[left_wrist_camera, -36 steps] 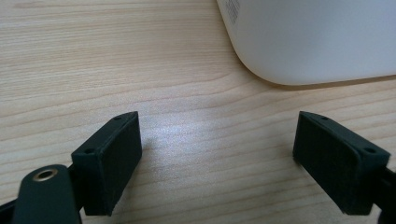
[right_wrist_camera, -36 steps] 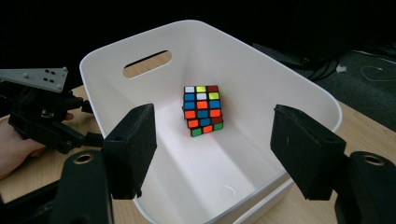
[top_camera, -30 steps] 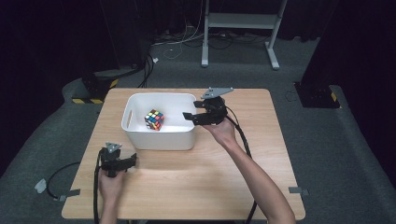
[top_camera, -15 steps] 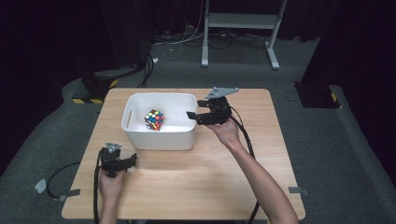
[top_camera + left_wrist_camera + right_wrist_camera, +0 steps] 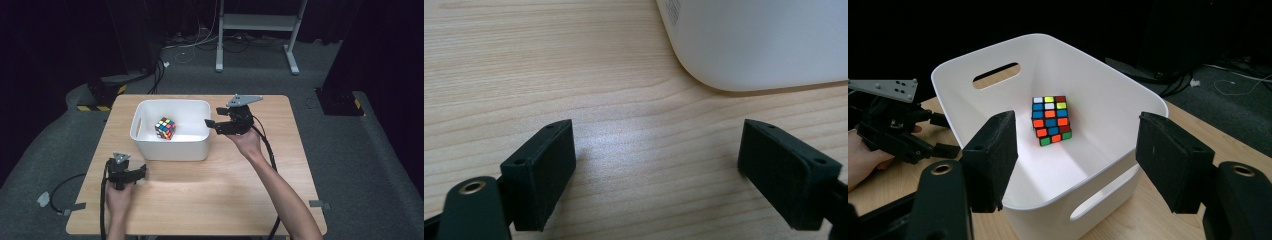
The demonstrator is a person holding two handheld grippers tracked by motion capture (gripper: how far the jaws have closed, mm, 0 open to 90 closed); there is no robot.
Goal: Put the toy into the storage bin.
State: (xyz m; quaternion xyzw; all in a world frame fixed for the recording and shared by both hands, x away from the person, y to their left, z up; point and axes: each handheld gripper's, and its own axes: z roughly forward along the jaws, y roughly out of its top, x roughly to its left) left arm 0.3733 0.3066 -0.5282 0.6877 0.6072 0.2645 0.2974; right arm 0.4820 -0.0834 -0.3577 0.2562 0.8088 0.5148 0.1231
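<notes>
**Cube in the white bin, both grippers holding nothing**

Nearest the person, at the front left of the wooden table (image 5: pixel 210 200): left gripper (image 5: pixel 142 171), held low over the boards in the left hand (image 5: pixel 119 196). Jaws spread wide in the left gripper view, bare wood grain between them, nothing gripped. Just beyond the jaw tips there, the rounded lower corner of the white bin (image 5: pixel 764 45), near but not touched. Cable trailing off the table's left edge toward the floor.

Farther in, at mid-table: white bin (image 5: pixel 172 129), rectangular, with slotted handles in its end walls. Inside it, on the floor of the bin, the colour cube (image 5: pixel 165 128), resting alone, slightly turned, well apart from the walls. In the right gripper view, cube (image 5: pixel 1050 120) seen with orange, blue, green, yellow and red stickers, tilted a little on the white bottom.

At the bin's right end: right gripper (image 5: pixel 209 123), carried in the right hand (image 5: pixel 246 142), its tip reaching just over the bin's right rim. Jaws just been closing, yet parted in the right gripper view, framing the bin's near wall and the cube beyond; no thing pressed between them, cube untouched. Grey three-cornered plate on top, cable running back along the forearm.

Beyond the table: dark carpet, cables, the legs of a grey stand.
</notes>
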